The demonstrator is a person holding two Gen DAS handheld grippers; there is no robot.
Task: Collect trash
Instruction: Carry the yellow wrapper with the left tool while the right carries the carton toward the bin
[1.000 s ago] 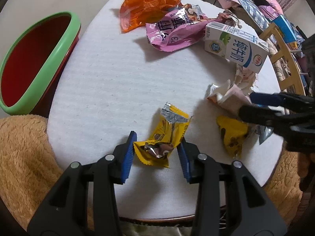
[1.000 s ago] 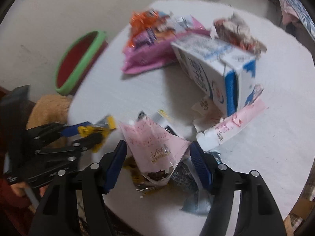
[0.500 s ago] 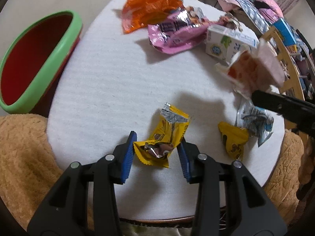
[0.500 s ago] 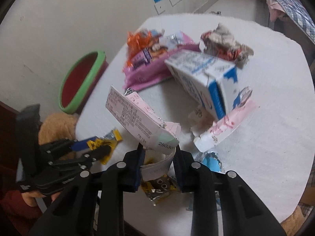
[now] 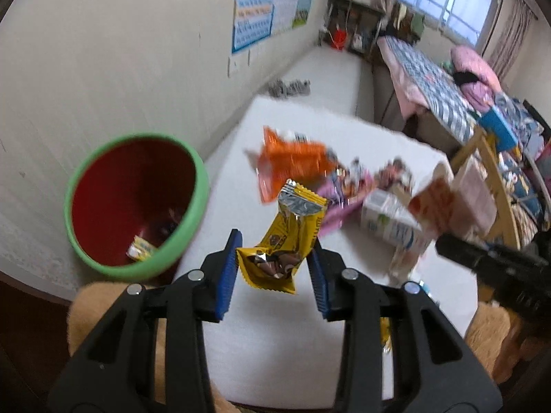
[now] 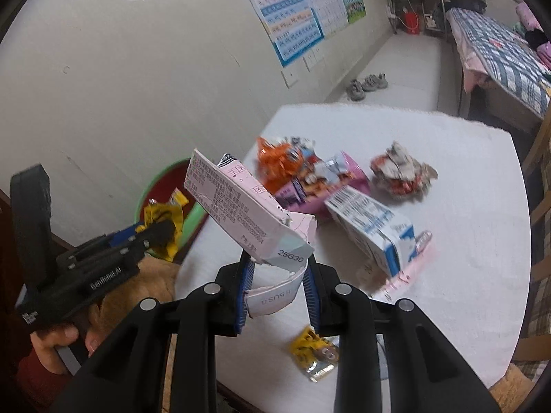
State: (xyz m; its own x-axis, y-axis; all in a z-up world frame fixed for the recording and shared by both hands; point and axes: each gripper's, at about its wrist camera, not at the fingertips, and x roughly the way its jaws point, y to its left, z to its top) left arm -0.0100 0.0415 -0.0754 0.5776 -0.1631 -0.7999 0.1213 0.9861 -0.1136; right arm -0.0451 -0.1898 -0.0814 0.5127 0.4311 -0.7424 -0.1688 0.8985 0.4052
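The left gripper (image 5: 275,268), its jaws closing, pinches a yellow snack wrapper (image 5: 287,237) in the air above the white table (image 5: 275,337), beside the green-rimmed red bin (image 5: 137,203), whose bottom holds a scrap too blurred to name. The right gripper (image 6: 277,290) is clamped on a torn pink carton (image 6: 241,206), with its lower end hidden between the pads. An orange bag (image 5: 292,165), a milk carton (image 6: 372,227) and a crumpled wad (image 6: 401,172) lie smeared by motion blur.

Bin (image 5: 198,189) left of table (image 5: 275,344), seemingly touching.
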